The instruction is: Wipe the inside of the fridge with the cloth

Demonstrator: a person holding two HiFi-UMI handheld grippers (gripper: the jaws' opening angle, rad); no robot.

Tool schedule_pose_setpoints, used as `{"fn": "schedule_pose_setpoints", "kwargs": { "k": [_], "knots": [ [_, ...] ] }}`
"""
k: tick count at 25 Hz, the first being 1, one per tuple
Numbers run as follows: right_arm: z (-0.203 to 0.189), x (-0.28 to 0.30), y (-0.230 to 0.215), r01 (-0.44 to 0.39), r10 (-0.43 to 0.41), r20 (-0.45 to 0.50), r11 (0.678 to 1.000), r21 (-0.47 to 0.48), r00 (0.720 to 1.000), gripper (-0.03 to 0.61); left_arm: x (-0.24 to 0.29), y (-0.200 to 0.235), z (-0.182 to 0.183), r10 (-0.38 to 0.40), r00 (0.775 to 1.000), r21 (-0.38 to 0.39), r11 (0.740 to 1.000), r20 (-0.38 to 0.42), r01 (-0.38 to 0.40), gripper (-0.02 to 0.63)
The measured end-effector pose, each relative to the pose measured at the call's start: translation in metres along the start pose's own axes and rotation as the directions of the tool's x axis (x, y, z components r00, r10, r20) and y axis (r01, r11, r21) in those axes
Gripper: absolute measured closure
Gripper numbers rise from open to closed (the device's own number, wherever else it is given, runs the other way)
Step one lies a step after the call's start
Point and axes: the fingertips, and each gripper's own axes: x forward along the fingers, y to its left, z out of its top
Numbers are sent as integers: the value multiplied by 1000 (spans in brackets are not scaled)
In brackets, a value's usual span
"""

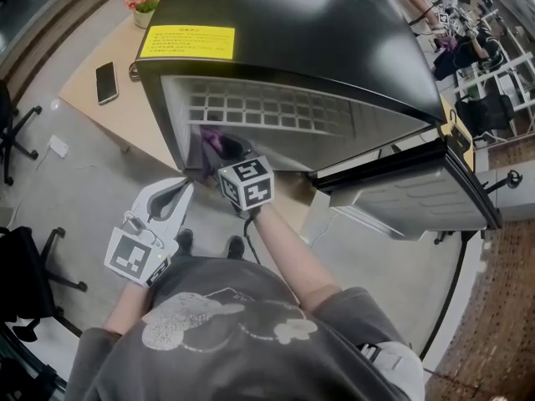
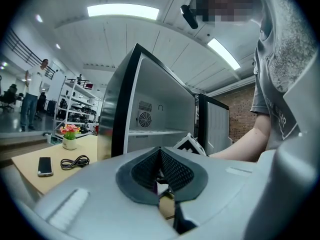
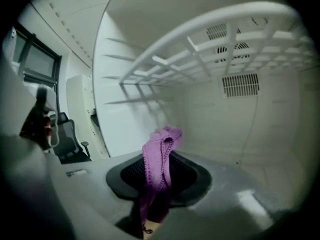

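The black fridge (image 1: 292,32) stands on a wooden table (image 1: 125,115) with its door (image 1: 410,195) swung open to the right. My right gripper (image 1: 230,153) reaches into the white interior under the wire shelf (image 3: 225,49). It is shut on a purple cloth (image 3: 159,159), which hangs up out of the jaws just off the left wall; in the head view the cloth (image 1: 211,140) shows at the opening's left. My left gripper (image 1: 178,195) stays outside, low and left of the opening. Its jaws are shut with nothing in them (image 2: 161,170).
On the table left of the fridge lie a phone (image 1: 106,82) and a coiled cable (image 2: 75,161), with a flower pot (image 1: 146,2) behind. Vents (image 3: 240,84) mark the fridge's back wall. Office chairs (image 1: 17,132) stand at the left, and people work at the back.
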Motion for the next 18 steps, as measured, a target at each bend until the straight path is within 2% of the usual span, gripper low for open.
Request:
{"fn": "schedule_pose_setpoints", "kwargs": {
  "k": [3,8,13,18],
  "knots": [
    [-5,21,-13,46,-48,-66,998,-38,997,494,-2,1,-4,2,1000,-10,1000,-14,-2,597],
    [-17,49,-14,50,-56,-180,998,-37,982,494,-3,2,-6,-1,1000,2,1000,-18,1,597],
    [-17,49,-33,91,-97,-190,995,-40,977,494,2,8,-4,-5,1000,8,1000,-22,5,597],
    [-35,24,-59,167,-165,-228,986,-11,960,494,4,3,-8,-32,999,-7,999,-32,32,597]
  ]
}}
